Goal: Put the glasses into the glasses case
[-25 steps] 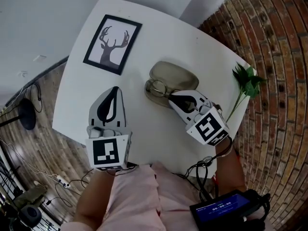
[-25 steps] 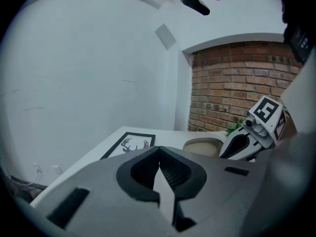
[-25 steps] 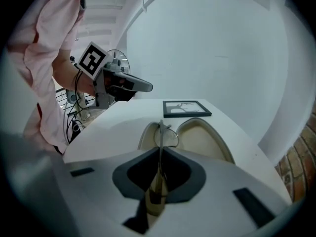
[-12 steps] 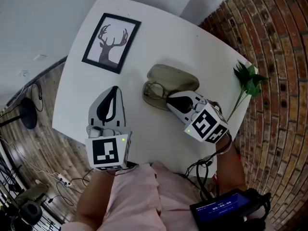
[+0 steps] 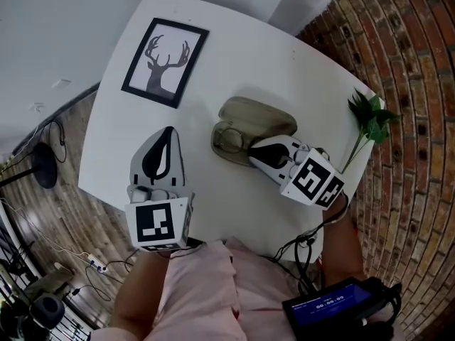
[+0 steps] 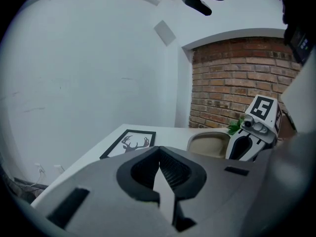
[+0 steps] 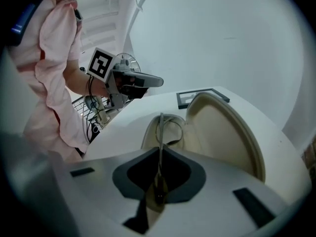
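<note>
Across the middle of the head view spreads a white table [image 5: 234, 55] with rounded corners, set into a corner of the room: a pale grey wall [image 5: 71, 20] fills the upper left and a red brick wall [image 5: 419, 62] curves down the right side. Wood-plank floor [image 5: 50, 212] shows at the lower left, with cables [image 5: 78, 261] trailing over it. A black-framed deer picture [image 5: 165, 63] lies flat on the table's upper left, and a green leafy sprig [image 5: 370, 116] rests at its right edge. Near the centre, a beige glasses case [image 5: 259, 112] lies open, its lid tipped back. The glasses [image 5: 229, 139] sit in its lower shell, one thin temple pinched between the jaws of the right gripper [image 5: 252, 151]. The left gripper [image 5: 168, 130], at lower left over the table, has its jaws pressed together on nothing.
</note>
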